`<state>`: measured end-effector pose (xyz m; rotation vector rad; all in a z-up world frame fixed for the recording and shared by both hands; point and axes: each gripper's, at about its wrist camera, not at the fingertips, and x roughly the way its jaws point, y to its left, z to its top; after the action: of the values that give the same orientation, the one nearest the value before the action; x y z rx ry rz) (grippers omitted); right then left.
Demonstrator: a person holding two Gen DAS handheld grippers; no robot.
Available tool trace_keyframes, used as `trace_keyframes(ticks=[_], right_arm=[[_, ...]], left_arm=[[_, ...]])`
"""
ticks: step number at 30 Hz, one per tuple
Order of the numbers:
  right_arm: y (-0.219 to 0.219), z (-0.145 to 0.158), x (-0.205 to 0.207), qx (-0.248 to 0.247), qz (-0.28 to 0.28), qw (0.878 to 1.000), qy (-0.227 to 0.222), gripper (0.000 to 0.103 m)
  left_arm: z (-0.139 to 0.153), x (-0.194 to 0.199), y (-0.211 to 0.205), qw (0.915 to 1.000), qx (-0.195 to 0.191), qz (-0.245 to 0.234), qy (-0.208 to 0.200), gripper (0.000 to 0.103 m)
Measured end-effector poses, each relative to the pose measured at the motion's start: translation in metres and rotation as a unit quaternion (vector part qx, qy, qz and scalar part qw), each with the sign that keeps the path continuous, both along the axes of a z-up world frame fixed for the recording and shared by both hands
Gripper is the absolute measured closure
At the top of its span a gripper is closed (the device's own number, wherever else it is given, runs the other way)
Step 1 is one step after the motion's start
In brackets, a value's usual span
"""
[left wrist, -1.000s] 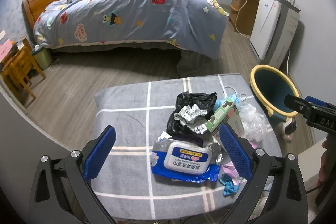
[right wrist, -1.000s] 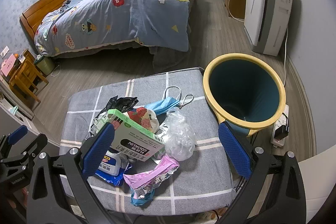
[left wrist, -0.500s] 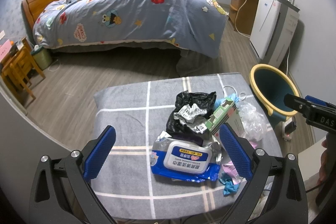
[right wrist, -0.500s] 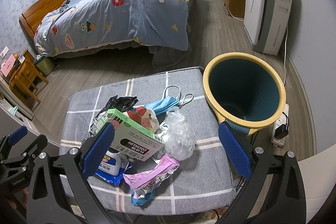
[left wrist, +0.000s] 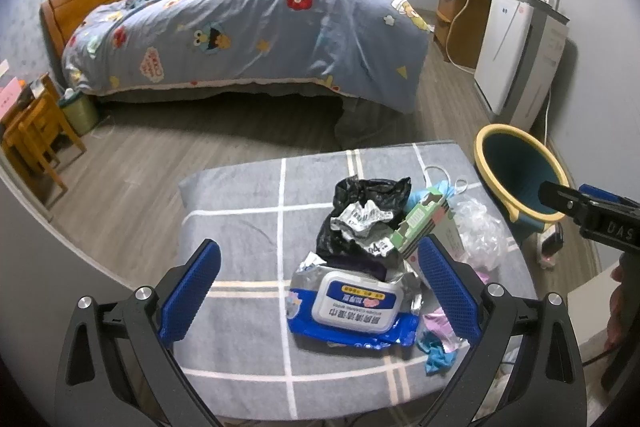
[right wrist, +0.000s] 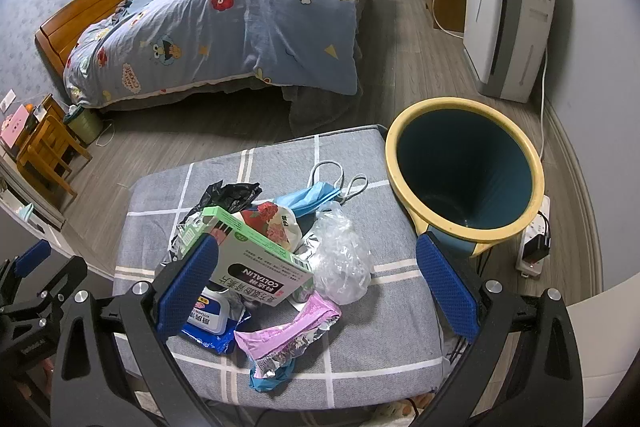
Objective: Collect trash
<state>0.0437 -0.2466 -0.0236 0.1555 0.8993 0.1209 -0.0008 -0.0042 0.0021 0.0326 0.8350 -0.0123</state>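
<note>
A pile of trash lies on a grey checked cushion: a blue wet-wipes pack, a black plastic bag, a green and white box, a blue face mask, a clear plastic bag and a pink wrapper. A blue bin with a yellow rim stands right of the cushion. My left gripper is open and empty, above the cushion's near edge. My right gripper is open and empty, over the pile's near right side.
A bed with a blue cartoon quilt fills the far side of the room. A white appliance stands at the right wall, a power strip lies by the bin, and a wooden stool is at the left.
</note>
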Motion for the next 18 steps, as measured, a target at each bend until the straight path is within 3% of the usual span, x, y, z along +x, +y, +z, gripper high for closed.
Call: trace_keyframes(ticks=[8,14,18], right_arm=[[-0.0001,0.0002,0.0017,0.001,0.000,1.000,0.002,0.006],[-0.0003,0.0002,0.0003,0.001,0.001,1.000,0.002,0.006],[0.0054,-0.0036,-0.0041,-0.003,0.012,1.000,-0.002,0.006]], left_arm=[[0.0055,-0.0013,0.0015,0.9998,-0.008,-0.012,-0.010,0.005],[0.0061,0.0017,0.0049,0.9998,0.015,0.000,-0.016,0.005],[0.0053,0.0034,0.0087,0.9999,-0.003,0.004,-0.010,0.005]])
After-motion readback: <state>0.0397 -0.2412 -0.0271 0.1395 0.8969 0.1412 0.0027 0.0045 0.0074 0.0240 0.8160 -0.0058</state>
